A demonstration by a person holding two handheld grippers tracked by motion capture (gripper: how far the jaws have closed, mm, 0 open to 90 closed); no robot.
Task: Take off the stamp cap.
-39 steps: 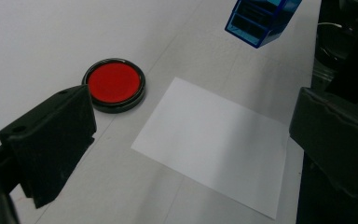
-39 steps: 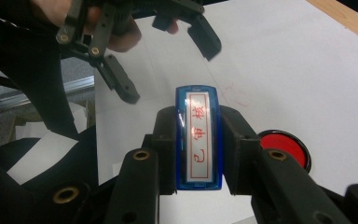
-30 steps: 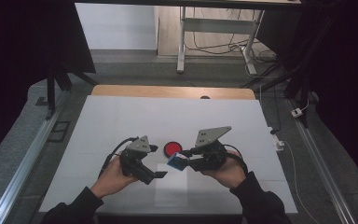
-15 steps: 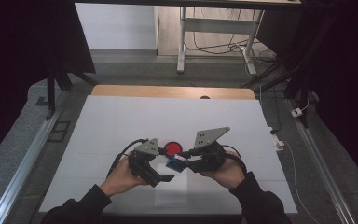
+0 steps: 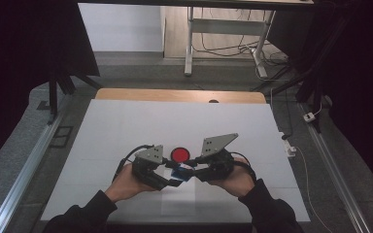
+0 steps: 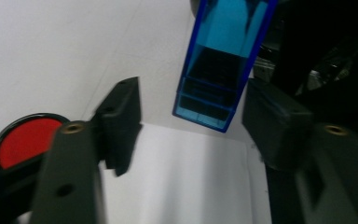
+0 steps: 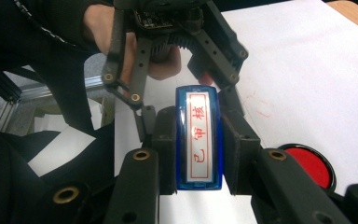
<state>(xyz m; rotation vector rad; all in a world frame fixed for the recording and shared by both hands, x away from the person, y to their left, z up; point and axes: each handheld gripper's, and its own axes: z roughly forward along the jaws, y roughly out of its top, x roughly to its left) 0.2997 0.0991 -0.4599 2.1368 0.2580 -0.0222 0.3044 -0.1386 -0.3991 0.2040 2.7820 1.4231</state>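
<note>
A blue translucent stamp with a white label of red characters hangs just above the table between both hands. My right gripper is shut on its body, pads pressing both long sides. My left gripper faces it from the left. Its jaws have just been closing, and the stamp's open end sits between them. A gap shows on each side, so its pads do not touch. A round red ink pad lies just beyond the grippers.
A white mat covers the table, with a wooden edge at the far side. A brighter paper sheet lies under the hands. Faint red marks show on the mat. Metal rails run along both sides.
The left gripper's jaws have narrowed around the stamp's end. Both hands have stayed where they were, and the right gripper keeps its hold on the stamp.
</note>
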